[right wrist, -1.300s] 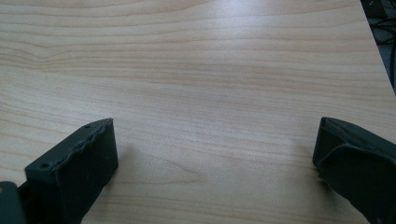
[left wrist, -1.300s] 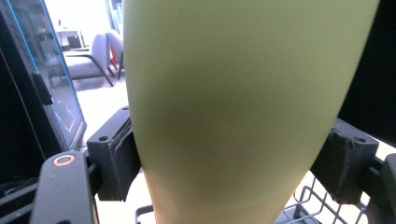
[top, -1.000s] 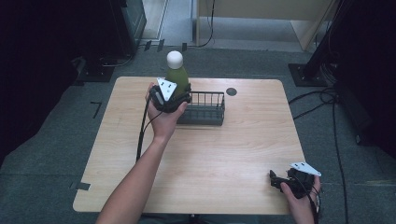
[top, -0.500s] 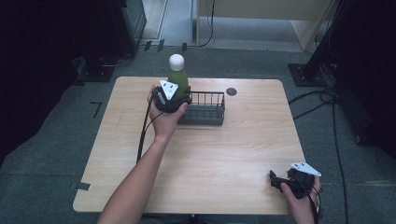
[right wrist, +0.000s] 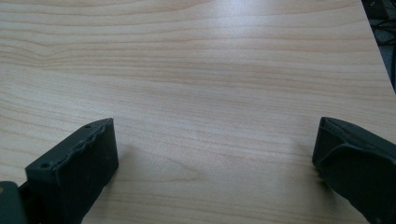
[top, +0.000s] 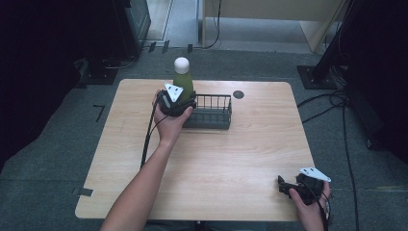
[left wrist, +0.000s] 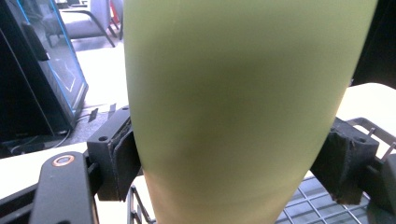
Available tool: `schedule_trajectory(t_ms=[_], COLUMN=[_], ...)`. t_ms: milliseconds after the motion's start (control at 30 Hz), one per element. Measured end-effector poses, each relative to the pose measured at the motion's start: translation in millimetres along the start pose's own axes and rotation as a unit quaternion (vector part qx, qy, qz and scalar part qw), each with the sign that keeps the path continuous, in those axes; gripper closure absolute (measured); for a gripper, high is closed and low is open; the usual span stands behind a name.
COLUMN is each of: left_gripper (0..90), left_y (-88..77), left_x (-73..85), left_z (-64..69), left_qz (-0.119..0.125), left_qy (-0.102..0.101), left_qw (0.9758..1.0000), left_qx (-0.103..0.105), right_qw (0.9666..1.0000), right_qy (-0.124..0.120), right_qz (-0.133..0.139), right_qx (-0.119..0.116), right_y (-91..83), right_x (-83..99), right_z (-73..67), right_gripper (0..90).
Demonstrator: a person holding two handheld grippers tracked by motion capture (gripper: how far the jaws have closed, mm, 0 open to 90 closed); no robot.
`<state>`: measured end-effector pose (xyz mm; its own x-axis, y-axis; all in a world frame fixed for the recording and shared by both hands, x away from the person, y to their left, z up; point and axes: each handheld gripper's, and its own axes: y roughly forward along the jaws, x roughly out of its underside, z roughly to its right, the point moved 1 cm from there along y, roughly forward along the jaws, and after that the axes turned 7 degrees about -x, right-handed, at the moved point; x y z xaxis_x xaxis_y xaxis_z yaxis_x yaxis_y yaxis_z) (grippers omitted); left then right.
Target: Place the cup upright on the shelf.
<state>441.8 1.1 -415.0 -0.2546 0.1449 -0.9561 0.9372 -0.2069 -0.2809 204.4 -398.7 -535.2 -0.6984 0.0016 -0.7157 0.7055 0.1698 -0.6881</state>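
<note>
The green bottle [top: 183, 81] has a smooth matte body that widens upward and a round white cap; it stands upright at the left end of the black wire basket [top: 212, 111], near the far edge of the wooden table [top: 226, 159]. In the left gripper view its pale green body [left wrist: 243, 107] sits between the two black pads, which press on its sides, so the left gripper [top: 175, 102] is clamped on the bottle. Under the bottle the grid floor of the basket [left wrist: 322, 205] shows, though whether the bottle's base touches it cannot be told.

The basket is a low rectangular rack of thin dark bars; the rest of it looks empty. Just beyond its right end a small dark round disc [top: 238, 94] lies on the table. A black cable runs from the left gripper back along the forearm.

The right gripper [top: 288, 185] rests at the near right corner of the table, well apart from the basket. In the right gripper view its jaws stand wide apart over bare wood [right wrist: 210, 93], holding nothing
</note>
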Motion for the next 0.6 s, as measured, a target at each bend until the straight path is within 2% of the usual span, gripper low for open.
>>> schedule_trajectory(t_ms=[133,300,600], left_gripper=[20.8,20.3,18.1], left_y=[2.9,4.7,7.1], left_x=[-1.0,-3.3,-6.4], left_z=[-2.3,-3.6,-7.0], left_qz=[-0.006,-0.018,-0.032], left_qy=[-0.002,-0.009,-0.008], left_qw=[0.9999,0.9998,0.9994], left_qx=[0.01,0.009,0.013], right_qw=[1.0,1.0,1.0], right_qy=[0.0,-0.001,-0.001], right_qz=[0.0,0.0,0.0], right_qx=[0.0,0.0,0.001], right_y=[0.0,0.0,0.1], right_x=[0.0,0.0,0.0], right_z=[0.0,0.0,0.0], right_gripper=[0.0,0.0,0.0])
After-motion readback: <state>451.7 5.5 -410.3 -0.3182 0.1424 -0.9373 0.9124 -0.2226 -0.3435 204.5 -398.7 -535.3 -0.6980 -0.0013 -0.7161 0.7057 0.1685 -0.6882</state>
